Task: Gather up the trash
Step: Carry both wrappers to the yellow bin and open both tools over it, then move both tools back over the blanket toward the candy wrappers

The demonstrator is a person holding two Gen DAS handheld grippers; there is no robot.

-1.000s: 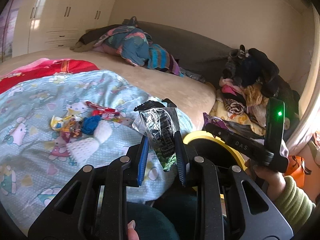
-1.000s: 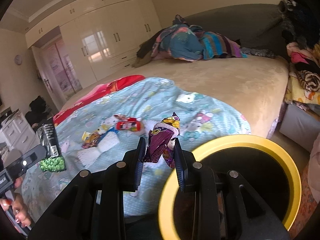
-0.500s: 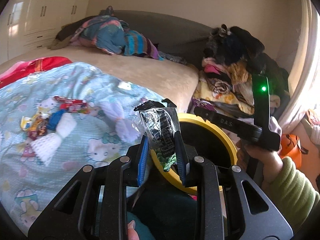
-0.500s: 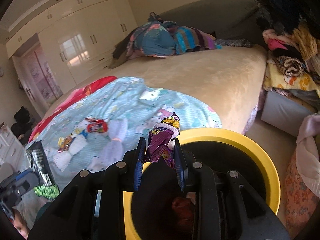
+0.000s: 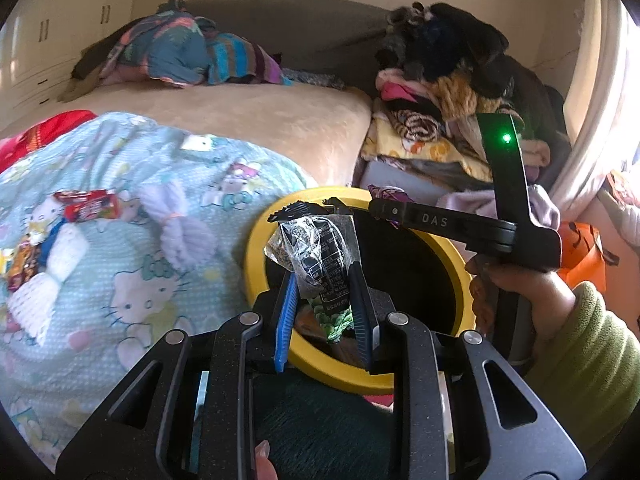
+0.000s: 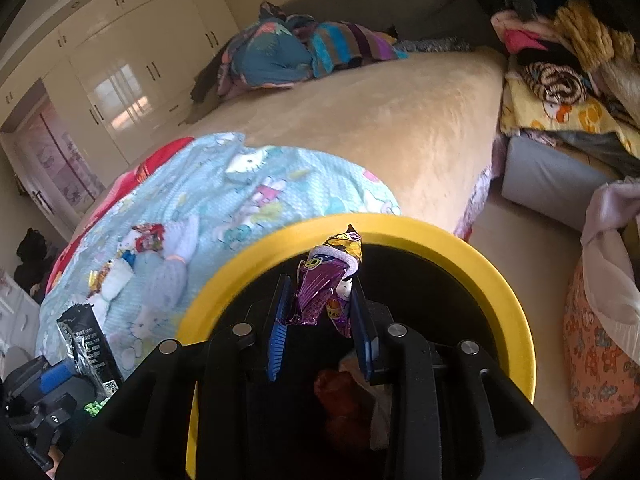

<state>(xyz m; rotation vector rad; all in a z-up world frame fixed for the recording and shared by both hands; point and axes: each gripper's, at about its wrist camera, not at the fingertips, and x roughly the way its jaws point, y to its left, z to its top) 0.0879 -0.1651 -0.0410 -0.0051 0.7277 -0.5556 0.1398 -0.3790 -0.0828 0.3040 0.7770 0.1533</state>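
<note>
While both grippers clamp wrappers over the bin, jaws should part only once centred.

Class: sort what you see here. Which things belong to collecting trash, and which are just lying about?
Belongs:
left tool holding black wrapper
right tool holding purple wrapper
yellow-rimmed bin
red wrapper

Lying about:
Hello Kitty blanket
clothes pile

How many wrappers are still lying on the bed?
2 that I can tell: a red wrapper by the white socks, and an orange wrapper at the blanket's left edge. More may hide among the socks.
</note>
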